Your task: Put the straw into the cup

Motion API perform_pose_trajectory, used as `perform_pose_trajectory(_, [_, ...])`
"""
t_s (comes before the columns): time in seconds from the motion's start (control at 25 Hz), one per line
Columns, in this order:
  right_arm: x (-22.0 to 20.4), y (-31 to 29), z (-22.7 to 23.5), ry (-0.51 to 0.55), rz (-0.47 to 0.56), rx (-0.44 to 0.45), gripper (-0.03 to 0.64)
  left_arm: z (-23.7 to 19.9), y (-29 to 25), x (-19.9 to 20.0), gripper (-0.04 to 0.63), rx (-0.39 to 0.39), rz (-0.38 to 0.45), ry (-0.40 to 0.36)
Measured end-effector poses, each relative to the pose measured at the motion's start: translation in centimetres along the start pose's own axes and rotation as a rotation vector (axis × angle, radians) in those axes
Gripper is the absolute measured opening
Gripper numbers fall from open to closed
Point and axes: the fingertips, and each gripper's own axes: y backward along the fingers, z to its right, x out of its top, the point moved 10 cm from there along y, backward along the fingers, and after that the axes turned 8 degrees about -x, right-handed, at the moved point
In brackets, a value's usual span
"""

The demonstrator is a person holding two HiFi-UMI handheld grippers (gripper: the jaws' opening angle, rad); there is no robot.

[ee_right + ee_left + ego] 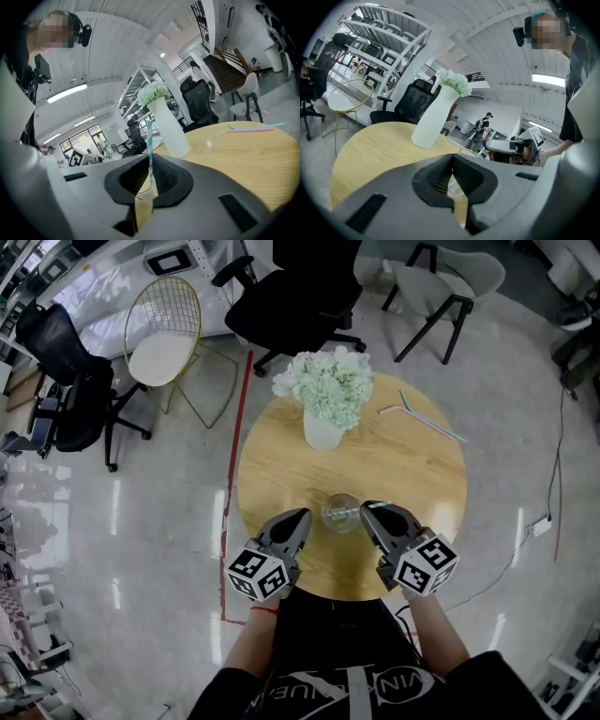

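A clear cup (pixel 340 512) stands near the front of the round wooden table (pixel 412 474), between my two grippers. My right gripper (pixel 367 506) is just right of the cup and is shut on a teal-and-white striped straw (pixel 149 140). In the right gripper view that straw stands up from between the closed jaws of the right gripper (pixel 151 161). My left gripper (pixel 302 515) sits at the cup's left side, jaws shut with nothing between them. In the left gripper view a bit of the cup (pixel 454 185) shows behind the left gripper (pixel 451 157).
A white vase of pale flowers (pixel 325 399) stands at the table's centre back. Two loose straws (pixel 422 418) lie at the far right of the table. Office chairs (pixel 291 296) and a wire chair (pixel 164 343) stand on the floor beyond.
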Motion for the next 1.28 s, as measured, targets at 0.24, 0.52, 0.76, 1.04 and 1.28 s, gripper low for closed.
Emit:
perform_pose_trajectory(0.24, [-0.4,-0.4,0.2,-0.005,-0.007,-0.008,0.02,-0.6,-0.2,0.0,0.008,-0.009,-0.004,0.005])
perform_pose_trajectory(0.52, [-0.4,-0.6,0.3,-0.019,0.0,-0.006,0.02,-0.8,-0.1,0.1,0.008,-0.01,-0.011,0.011])
perform_pose_trajectory(0.76, [-0.3,-0.8,0.6,-0.017,-0.001,-0.007,0.021,-1.2,-0.3,0.1,0.008,-0.012,-0.009,0.013])
perform_pose_trajectory(1.04, [-0.4,-0.9,0.8,-0.018,0.002,-0.02,0.021,-1.4,-0.3,0.1,0.008,-0.014,-0.008,0.013])
perform_pose_trajectory(1.28, [-0.5,-0.8,0.9,-0.009,-0.007,-0.031,0.021,-1.4,-0.2,0.0,0.008,-0.015,-0.011,0.014])
